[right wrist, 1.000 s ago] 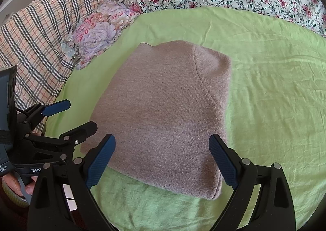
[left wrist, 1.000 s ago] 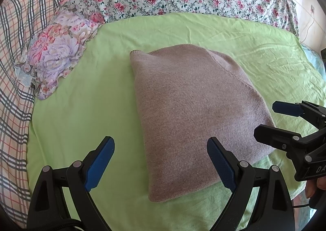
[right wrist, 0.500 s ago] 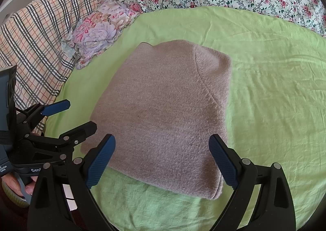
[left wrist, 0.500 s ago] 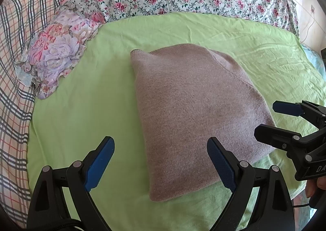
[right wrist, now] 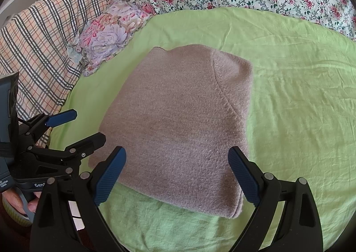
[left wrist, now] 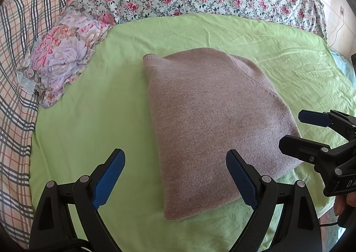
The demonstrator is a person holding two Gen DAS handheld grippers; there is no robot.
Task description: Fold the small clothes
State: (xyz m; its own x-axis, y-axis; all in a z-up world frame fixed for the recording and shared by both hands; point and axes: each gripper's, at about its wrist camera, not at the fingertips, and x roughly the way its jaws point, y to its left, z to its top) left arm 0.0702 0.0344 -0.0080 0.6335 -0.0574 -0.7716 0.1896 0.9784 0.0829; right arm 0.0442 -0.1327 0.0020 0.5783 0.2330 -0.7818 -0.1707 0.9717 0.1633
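Still, nothing is shifting: I am holding my left claw [left wrist: 175, 176] and right claw [right wrist: 176, 175] apart, empty, above the folded sweater [left wrist: 213, 123], seemingly done.

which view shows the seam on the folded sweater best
The right wrist view: the curved seam runs plainly across the mauve knit sweater, near centre. The left wrist view shows the seam too, but fainter and along the sweater's far right edge.

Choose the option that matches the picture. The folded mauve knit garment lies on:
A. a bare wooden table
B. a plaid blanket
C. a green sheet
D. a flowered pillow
C: the mauve knit garment rests flat on the green sheet, with both grippers open and clear of it.
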